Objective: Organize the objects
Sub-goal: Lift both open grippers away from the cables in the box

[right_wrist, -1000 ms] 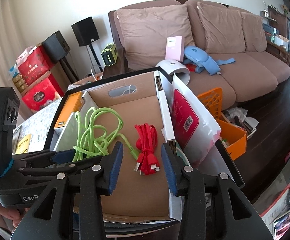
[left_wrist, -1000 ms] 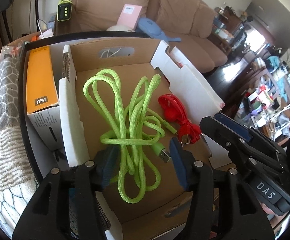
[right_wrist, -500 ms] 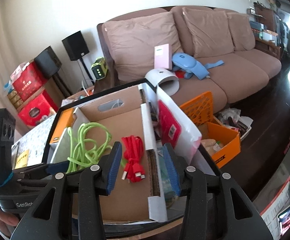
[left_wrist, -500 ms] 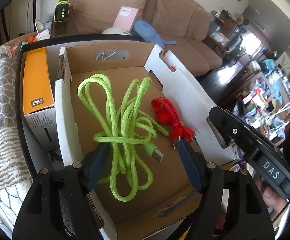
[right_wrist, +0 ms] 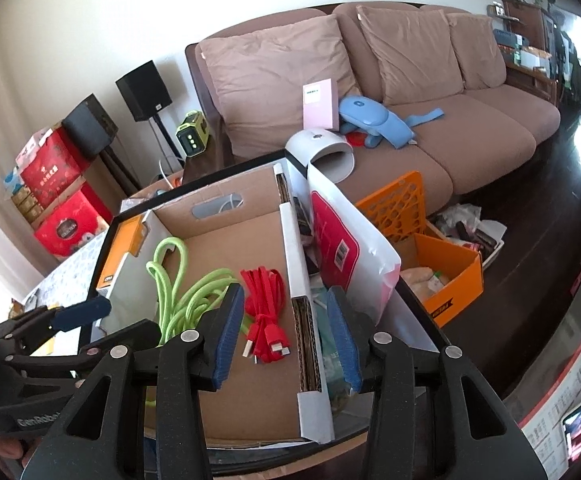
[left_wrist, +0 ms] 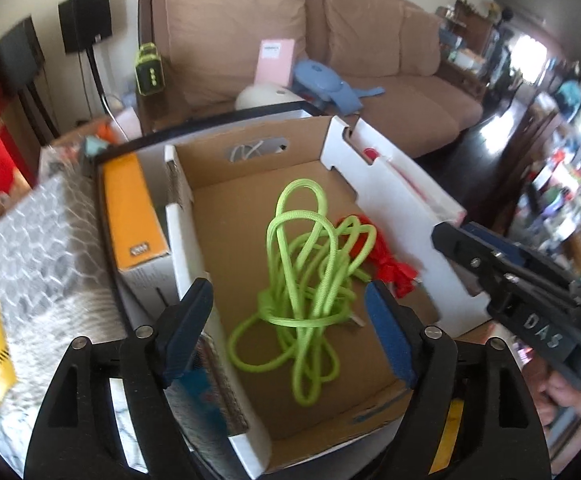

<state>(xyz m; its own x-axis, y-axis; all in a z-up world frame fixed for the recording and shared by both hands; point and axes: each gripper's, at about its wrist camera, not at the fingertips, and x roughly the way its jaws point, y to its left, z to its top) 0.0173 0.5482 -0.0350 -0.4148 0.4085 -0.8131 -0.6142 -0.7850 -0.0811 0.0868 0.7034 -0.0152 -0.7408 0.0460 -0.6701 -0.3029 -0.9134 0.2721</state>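
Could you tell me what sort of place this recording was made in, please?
Most likely a home living room: a brown sofa with cushions, speakers on stands by the wall, and stacked gift boxes.

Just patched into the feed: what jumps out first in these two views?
The lime-green cable heaped in the middle of the cardboard tray, with the red cable bundled at its right. Left of the tray's white wall stands an orange box. The left gripper hovers open above the green cable.
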